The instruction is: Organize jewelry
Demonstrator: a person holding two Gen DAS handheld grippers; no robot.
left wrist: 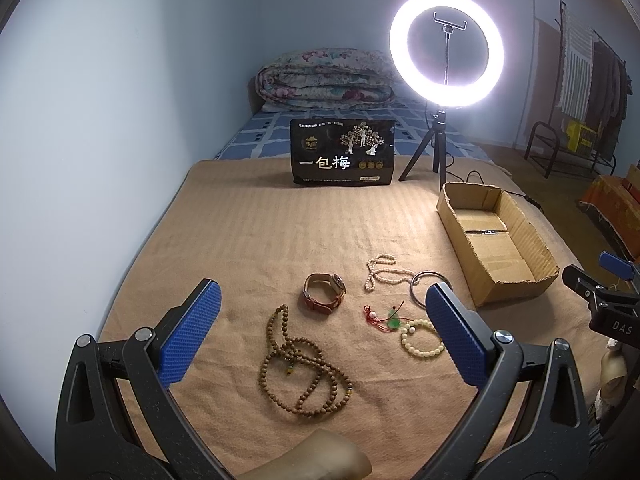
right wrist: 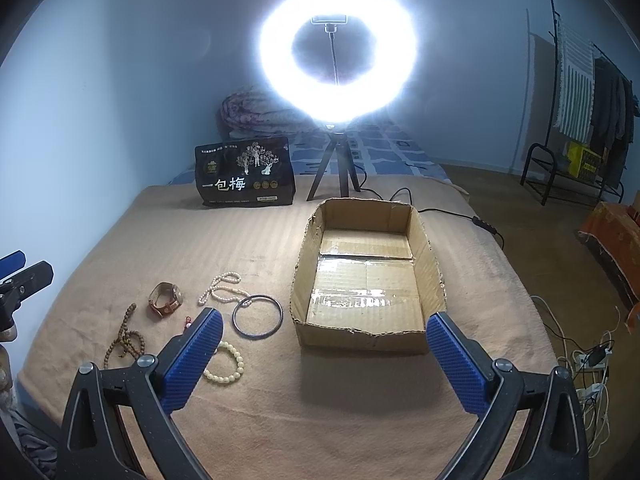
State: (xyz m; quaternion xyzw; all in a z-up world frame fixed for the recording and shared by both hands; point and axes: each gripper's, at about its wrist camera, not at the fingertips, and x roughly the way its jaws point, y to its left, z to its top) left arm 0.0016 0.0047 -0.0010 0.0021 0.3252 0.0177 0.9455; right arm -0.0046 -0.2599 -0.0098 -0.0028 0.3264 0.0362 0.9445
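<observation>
Status: nothing is sorted yet. The cardboard box (right wrist: 366, 280) is seen bare inside, and every piece is judged to be awaiting transfer.

The left claw (left wrist: 320, 332) is released, its jaws spread wide above the blanket (left wrist: 248, 232), with nothing between them. The right claw (right wrist: 324, 354) is likewise released and unloaded, held in front of the near wall of the box. The pads (left wrist: 188, 340) are blue with a fine knurled texture, carried on matt black arms.

Nearest to the left claw lies the wooden bead string (left wrist: 304, 368), a long loop of small round brown beads coiled over itself. Just beside it to the right lies the pale bead bracelet (left wrist: 422, 338), of smooth cream beads, touching a green pendant (left wrist: 394, 318) on thin red cord. Further out rests the watch (left wrist: 324, 292), with a stiff brown leather strap standing on edge. Beyond that are found the pearl necklace (left wrist: 382, 272), small and irregular, and the metal bangle (right wrist: 258, 315), a thin rigid dark ring whose rim overlaps the necklace.

The box is open-topped, corrugated, ragged at the rim, with glossy tape across its floor. The blanket is tan, ribbed and soft.

At the far end stand a black printed bag (left wrist: 344, 152) and a ring light (left wrist: 446, 46) on a tripod.
</observation>
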